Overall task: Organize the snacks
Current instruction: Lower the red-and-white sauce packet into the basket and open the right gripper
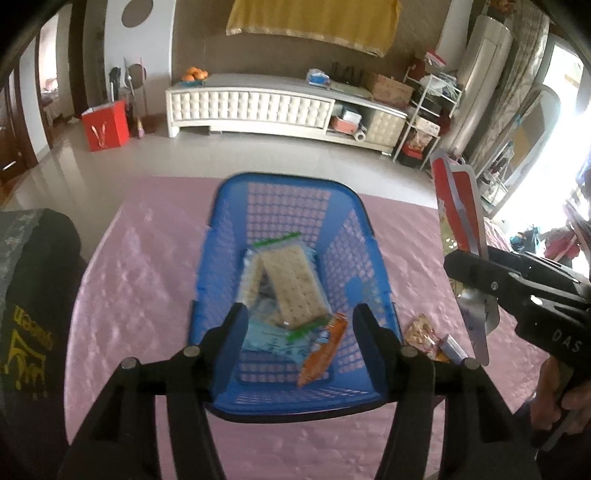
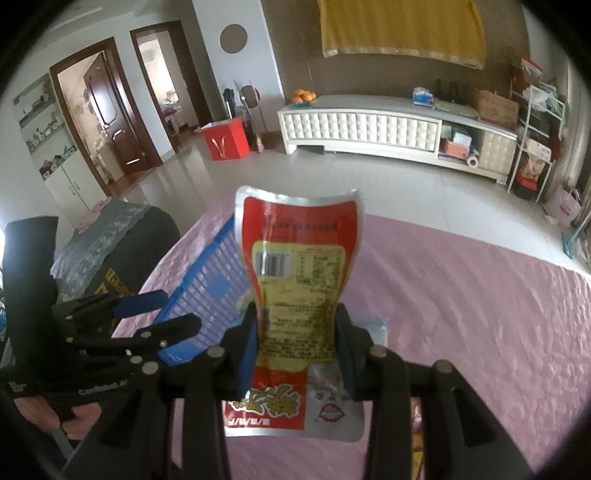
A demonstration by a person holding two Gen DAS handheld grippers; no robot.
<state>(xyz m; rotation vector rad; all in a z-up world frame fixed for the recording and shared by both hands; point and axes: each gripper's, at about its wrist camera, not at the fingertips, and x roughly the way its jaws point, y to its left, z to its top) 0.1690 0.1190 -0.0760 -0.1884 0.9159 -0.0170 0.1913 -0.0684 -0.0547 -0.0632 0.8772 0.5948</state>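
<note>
1 light, floppy, slick foil pouch (image 2: 295, 288) pinched mid-body by right gripper (image 2: 295, 354) beside blue basket (image 1: 354, 206); left gripper (image 1: 299, 328) spread, empty.

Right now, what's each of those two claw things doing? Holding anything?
Left gripper: open, holding nothing, poised over the blue basket.
Right gripper: closed on a red and silver snack pouch, held upright.

Home living room. Long white tufted TV cabinet (image 2: 369, 127) against brown wall, bowl of oranges (image 2: 303, 96) at its left end, cardboard box (image 2: 496, 105) toward its right end. Yellow cloth (image 2: 402, 27) hung above. Tiled floor, red gift bag (image 2: 225, 142), wooden doors (image 2: 107, 107) opening to other rooms. Wire shelf rack (image 2: 535, 122) at right.
</note>
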